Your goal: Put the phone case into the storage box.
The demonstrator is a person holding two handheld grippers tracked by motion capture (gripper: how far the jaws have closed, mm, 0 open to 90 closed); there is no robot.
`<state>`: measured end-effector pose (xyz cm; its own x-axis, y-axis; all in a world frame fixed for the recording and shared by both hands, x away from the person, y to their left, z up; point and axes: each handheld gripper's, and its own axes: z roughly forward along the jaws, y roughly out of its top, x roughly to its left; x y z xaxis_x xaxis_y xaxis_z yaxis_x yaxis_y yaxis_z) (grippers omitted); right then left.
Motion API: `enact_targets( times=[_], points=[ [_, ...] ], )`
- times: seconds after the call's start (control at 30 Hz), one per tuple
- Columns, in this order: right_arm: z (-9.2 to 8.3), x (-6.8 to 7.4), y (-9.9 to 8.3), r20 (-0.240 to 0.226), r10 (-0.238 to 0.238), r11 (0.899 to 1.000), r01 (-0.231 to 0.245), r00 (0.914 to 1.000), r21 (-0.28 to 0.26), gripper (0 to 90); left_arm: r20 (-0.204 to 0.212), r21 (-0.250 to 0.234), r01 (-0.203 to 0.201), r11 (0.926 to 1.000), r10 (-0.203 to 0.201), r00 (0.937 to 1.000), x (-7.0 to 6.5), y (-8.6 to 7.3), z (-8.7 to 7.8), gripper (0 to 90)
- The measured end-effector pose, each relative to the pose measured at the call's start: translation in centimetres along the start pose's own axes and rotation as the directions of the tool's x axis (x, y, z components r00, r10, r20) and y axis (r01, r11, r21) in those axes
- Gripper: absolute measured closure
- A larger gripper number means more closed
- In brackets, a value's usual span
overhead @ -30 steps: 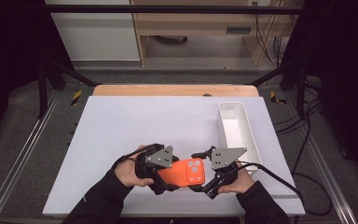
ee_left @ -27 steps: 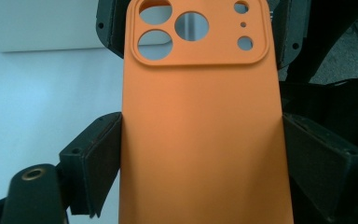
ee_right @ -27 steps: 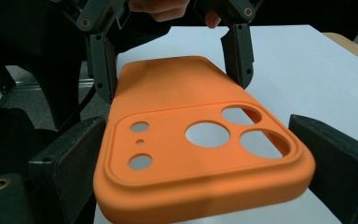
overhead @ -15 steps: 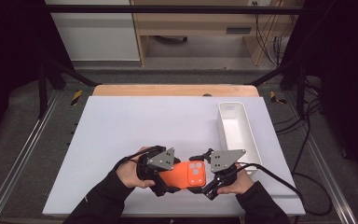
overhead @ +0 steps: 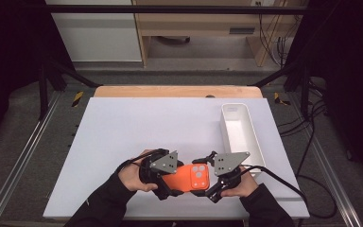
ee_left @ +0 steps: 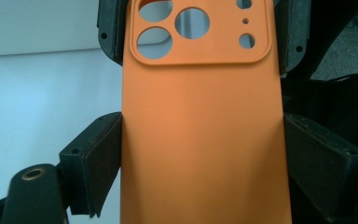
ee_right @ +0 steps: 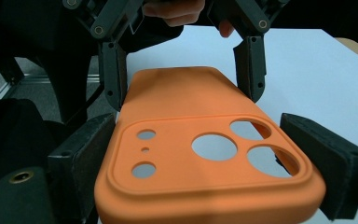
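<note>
An orange phone case [overhead: 189, 177] with camera cut-outs is held level just above the white table [overhead: 146, 123] near its front edge, between the two grippers. My left gripper [overhead: 172, 178] is shut on the plain end of the case [ee_left: 200, 140], one pad on each long side. Facing it, my right gripper [overhead: 207, 177] takes the camera end of the case [ee_right: 186, 102]. Its jaws have just been closing, and both pads [ee_right: 88, 154] now press on the case's sides. A person's hands hold both grippers.
A long white tray [overhead: 223, 125] stands at the right of the table, just beyond my right gripper, with nothing seen inside it. Cables trail off to the right. A wooden strip [overhead: 170, 91] runs along the table's far edge.
The right gripper's jaws have closed in on the camera end of the case. Both hands and the case have stayed where they were.
</note>
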<state>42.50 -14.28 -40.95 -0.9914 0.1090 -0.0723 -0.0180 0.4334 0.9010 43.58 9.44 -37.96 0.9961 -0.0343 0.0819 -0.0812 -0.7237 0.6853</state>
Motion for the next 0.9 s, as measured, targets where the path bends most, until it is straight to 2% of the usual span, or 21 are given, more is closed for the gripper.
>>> enact_targets(
  times=[0.33, 0.9],
  points=[
    [0.07, -0.16, -0.07, -0.021, 0.026, 0.999, -0.026, 0.9994, 0.027, 14.8, 0.012, 0.011, 0.014, 0.9998, -0.014, 0.9998, 0.05, -0.09, 0.37, 15.3],
    [-0.07, -0.2, 0.04, -0.024, 0.037, 0.998, -0.035, 0.999, 0.05, 15.7, -0.006, 0.018, 0.006, 0.9998, -0.006, 1.0, -0.17, -0.04, 0.65, 15.3]
  ],
)
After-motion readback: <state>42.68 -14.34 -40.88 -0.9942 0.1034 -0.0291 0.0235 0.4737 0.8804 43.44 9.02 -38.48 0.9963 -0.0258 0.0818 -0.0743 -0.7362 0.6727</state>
